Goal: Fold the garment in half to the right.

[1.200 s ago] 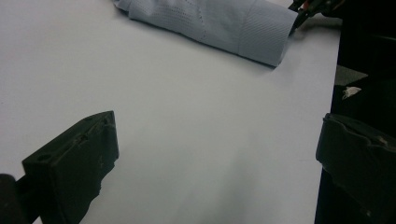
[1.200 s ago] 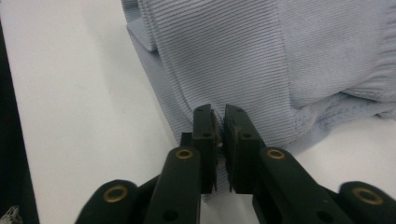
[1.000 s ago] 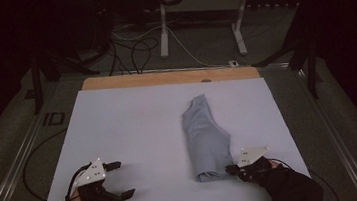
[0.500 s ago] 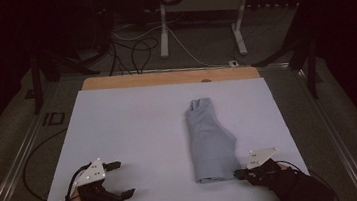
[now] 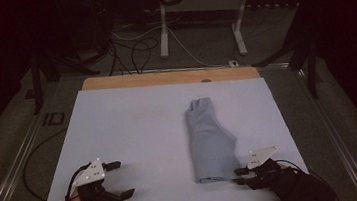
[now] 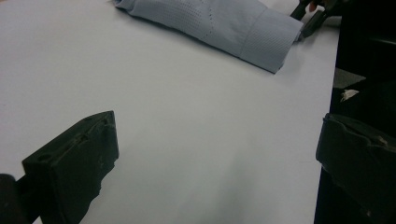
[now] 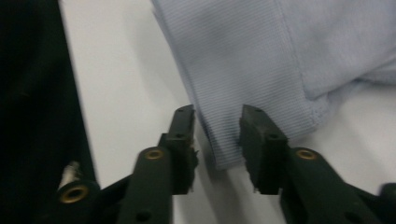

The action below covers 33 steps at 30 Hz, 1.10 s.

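Right now the right gripper [image 7: 217, 135], jaws just opening and astride the near corner of the folded pale-blue garment [image 5: 210, 140] lying right of centre on the white table [image 5: 129, 131], should back straight off without snagging the hem; left gripper [image 5: 119, 179] open, empty.

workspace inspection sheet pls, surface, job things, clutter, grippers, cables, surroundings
surface: pale sheet covers the table, with a wooden strip bare at the far edge.
job's things: folded light-blue garment lies flat, right of centre, its near end by the table's front edge.
clutter: nothing seen.
grippers: left gripper rests near the front left, jaws wide open on nothing. right gripper sits at the garment's near corner; its jaws have just been opening and stand apart with the fabric corner between them, not pinched.
cables: loose cables lie on the floor beyond the table; a cable trails left of the table.
surroundings: dark room, white stand legs behind.
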Tool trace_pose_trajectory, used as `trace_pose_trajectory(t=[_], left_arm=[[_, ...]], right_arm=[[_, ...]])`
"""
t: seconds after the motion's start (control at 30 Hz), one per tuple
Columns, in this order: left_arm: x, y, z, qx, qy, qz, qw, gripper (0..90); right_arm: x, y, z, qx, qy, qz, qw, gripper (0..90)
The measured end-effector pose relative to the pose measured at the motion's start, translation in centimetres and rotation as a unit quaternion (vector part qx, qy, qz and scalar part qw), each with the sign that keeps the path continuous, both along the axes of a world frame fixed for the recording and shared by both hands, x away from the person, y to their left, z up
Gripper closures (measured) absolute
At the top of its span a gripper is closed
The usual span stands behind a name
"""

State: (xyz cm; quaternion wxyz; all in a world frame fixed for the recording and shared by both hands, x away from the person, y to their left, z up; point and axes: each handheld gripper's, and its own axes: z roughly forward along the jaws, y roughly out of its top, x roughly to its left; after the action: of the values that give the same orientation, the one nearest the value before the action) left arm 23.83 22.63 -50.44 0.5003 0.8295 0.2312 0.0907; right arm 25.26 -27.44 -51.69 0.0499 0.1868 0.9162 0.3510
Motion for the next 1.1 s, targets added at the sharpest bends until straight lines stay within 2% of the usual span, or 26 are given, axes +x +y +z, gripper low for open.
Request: trace_pose_trajectory(t=[0.03,0.1,0.17,0.23,0.3,0.37,0.43,0.57,0.6,0.7,0.83,0.9,0.97,1.0,1.07,1.1], left_arm=[[0.0,0.0,0.0,-0.001,0.0,0.0,1.0,0.5],[0.1,0.0,0.0,-0.002,-0.001,0.0,1.0,0.5],[0.0,0.0,0.0,-0.001,-0.001,-0.001,1.0,0.6],[0.0,0.0,0.1,-0.002,-0.001,-0.001,1.0,0.6],[0.0,0.0,0.1,-0.003,-0.003,-0.001,1.0,0.5],[0.0,0.1,0.1,-0.002,-0.003,-0.001,1.0,0.5],[0.0,0.2,0.1,-0.005,-0.002,0.001,1.0,0.5],[-0.1,0.2,0.0,-0.001,-0.002,-0.003,1.0,0.6],[-0.1,0.2,0.0,-0.001,-0.002,-0.003,1.0,0.5],[-0.1,0.2,0.0,-0.001,-0.003,-0.004,1.0,0.5],[-0.1,0.2,0.0,-0.005,-0.002,-0.001,1.0,0.5],[-0.1,0.2,0.0,-0.003,-0.002,-0.003,1.0,0.5],[-0.1,0.2,0.0,-0.004,-0.001,-0.002,1.0,0.5],[-0.1,0.2,-0.1,-0.004,-0.001,-0.002,1.0,0.5],[-0.1,0.1,-0.1,-0.002,-0.001,-0.004,1.0,0.5],[-0.1,0.1,-0.1,-0.003,-0.001,-0.004,1.0,0.5]], right_arm=[[0.0,0.1,0.5,0.0,0.0,0.006,1.0,59.4],[0.2,0.2,1.9,0.007,-0.024,0.012,0.9996,56.1],[0.8,0.6,3.4,0.038,-0.03,0.013,0.9987,56.3],[1.4,1.4,4.7,0.056,-0.046,0.013,0.9973,61.9],[2.1,2.5,5.6,0.065,-0.06,0.011,0.996,73.5],[2.7,3.7,6.0,0.072,-0.07,0.023,0.9947,84.7],[3.0,5.1,6.1,0.076,-0.071,0.031,0.994,90.0],[3.6,6.8,4.8,0.07,-0.059,0.052,0.9945,90.0],[3.6,6.8,4.8,0.07,-0.059,0.052,0.9945,90.0],[3.8,7.1,2.9,0.046,-0.035,0.056,0.9967,90.0],[3.8,6.8,1.0,0.039,-0.009,0.056,0.9976,90.0],[3.6,7.0,0.1,0.012,-0.01,0.062,0.998,90.0],[3.6,7.0,-0.6,0.013,-0.005,0.063,0.9979,90.0],[3.7,6.8,-0.7,0.02,-0.002,0.063,0.9978,90.0],[3.6,6.8,-0.7,0.017,0.0,0.063,0.9979,90.0],[3.5,6.8,-0.7,0.013,-0.006,0.066,0.9977,90.0]])
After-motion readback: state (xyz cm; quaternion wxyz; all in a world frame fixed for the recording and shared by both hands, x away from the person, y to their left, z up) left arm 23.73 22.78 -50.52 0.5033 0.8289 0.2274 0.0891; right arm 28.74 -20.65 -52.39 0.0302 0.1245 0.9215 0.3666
